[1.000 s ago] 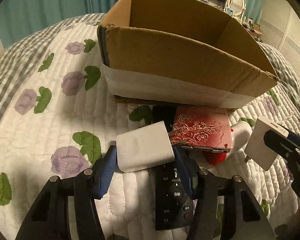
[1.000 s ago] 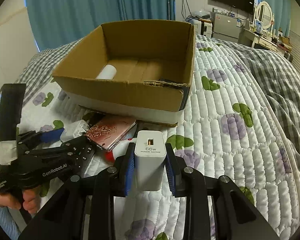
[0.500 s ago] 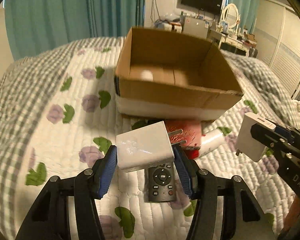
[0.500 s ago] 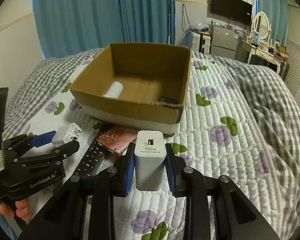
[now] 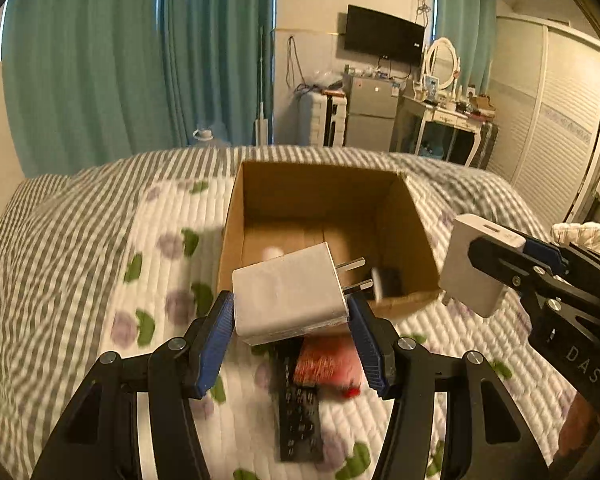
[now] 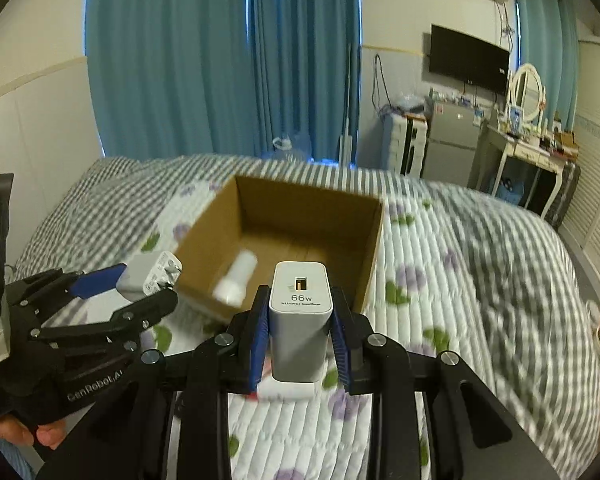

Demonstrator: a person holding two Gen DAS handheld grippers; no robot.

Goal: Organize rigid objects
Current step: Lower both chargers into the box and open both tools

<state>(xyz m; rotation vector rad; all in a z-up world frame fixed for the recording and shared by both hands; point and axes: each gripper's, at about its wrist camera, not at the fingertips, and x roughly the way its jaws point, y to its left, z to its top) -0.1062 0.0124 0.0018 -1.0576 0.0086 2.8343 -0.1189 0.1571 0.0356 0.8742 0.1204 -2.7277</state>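
White chargers fill both claws: left claw (image 5: 292,312) pinches a plug (image 5: 288,296), right claw (image 6: 300,328) pinches the 66W brick (image 6: 300,320), box (image 5: 324,216) just ahead; releasing early risks dropping them onto the bed

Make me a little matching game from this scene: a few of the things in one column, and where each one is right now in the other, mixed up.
Things:
1. charger with metal prongs
2. charger marked 66w
3. black remote
4. white cylinder

Places:
A. lying inside the cardboard box
B. clamped in the right gripper
C. lying on the quilt in front of the box
D. clamped in the left gripper

Pairs: 1-D, 2-B, 3-C, 4-A
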